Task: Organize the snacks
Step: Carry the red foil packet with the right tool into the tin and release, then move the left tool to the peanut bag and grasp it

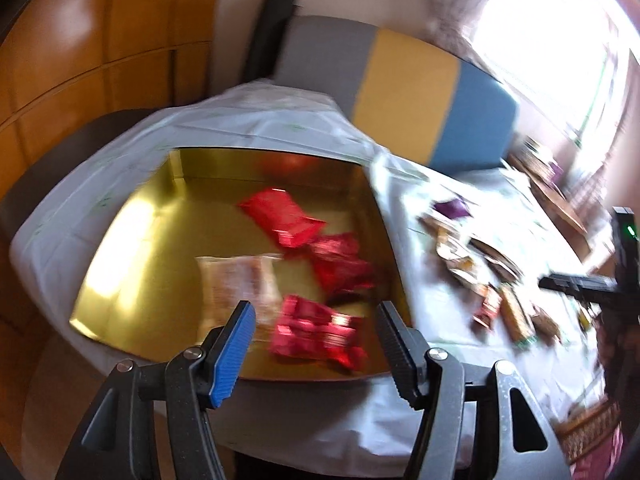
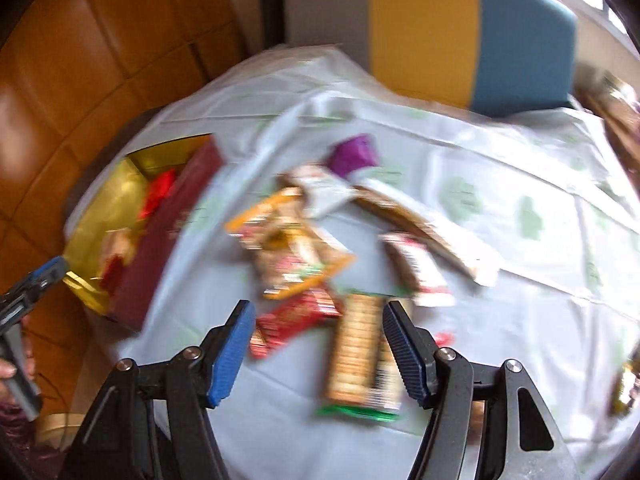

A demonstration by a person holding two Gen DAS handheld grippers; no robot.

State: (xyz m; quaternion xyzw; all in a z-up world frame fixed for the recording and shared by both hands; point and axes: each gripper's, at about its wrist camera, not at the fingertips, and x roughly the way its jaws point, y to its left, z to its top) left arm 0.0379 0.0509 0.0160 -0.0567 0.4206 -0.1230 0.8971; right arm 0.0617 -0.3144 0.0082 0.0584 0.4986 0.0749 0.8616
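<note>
White tablecloth [image 2: 500, 184]; right tongs [image 2: 318, 338] angled down, agape over crackers [image 2: 356, 348].

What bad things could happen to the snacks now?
The snack pile lies jumbled on the cloth, so the open right claw might pinch two packets at once. The cracker packet could get crushed if squeezed hard. The tablecloth is wrinkly and might bunch up.

We cannot read the blurred red packets [image 1: 316, 334] in the gold box [image 1: 120, 248], nor the loose snack wrappers [image 2: 304, 240] on the tablecloth [image 2: 500, 320] (print smeared). A hand [image 2: 10, 364] is cut off at the picture's edge.
</note>
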